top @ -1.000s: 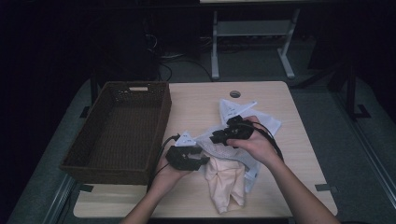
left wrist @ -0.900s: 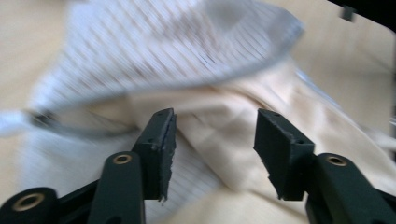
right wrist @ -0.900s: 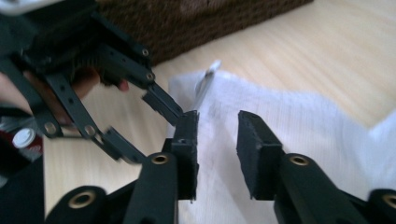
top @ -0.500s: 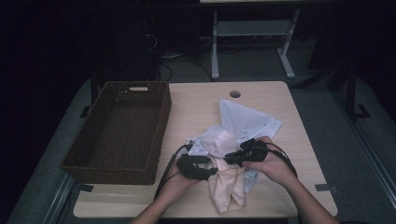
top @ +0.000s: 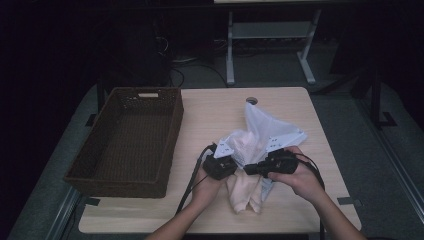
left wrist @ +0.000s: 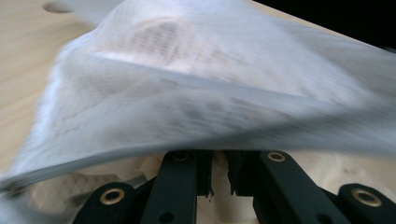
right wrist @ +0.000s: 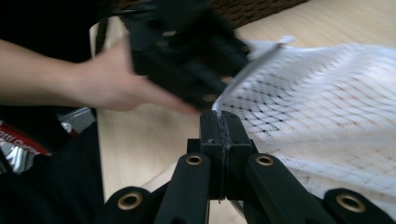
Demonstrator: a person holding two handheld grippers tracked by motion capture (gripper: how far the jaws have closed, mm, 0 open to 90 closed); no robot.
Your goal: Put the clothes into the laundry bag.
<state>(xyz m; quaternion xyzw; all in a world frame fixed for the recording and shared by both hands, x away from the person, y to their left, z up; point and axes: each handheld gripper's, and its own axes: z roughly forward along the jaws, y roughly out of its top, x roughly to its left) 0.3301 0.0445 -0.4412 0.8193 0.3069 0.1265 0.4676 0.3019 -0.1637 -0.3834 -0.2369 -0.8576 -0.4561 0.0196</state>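
A white mesh bag (top: 260, 127) lies on the table, with a pale pink cloth (top: 245, 192) at its near end. My right gripper (top: 250, 170) is shut on the bag's hem, and the mesh (right wrist: 327, 93) fans out to the right of the pinched jaws (right wrist: 223, 123). My left gripper (top: 237, 168) faces it from the left, tips almost touching. Its jaws (left wrist: 219, 156) have just been closing and keep a narrow gap. The bag's hem (left wrist: 187, 84) drapes over their tips. The left gripper (right wrist: 187, 51) shows blurred in the right gripper view.
A dark woven basket (top: 172, 130) stands empty on the left half of the wooden table (top: 210, 110). A round cable hole (top: 251, 100) sits at the table's far side. Desk legs and cables stand in the dark behind.
Both hands have moved right and toward the near edge, ending close together at the bag's near end. The right gripper has pulled the mesh along with it.
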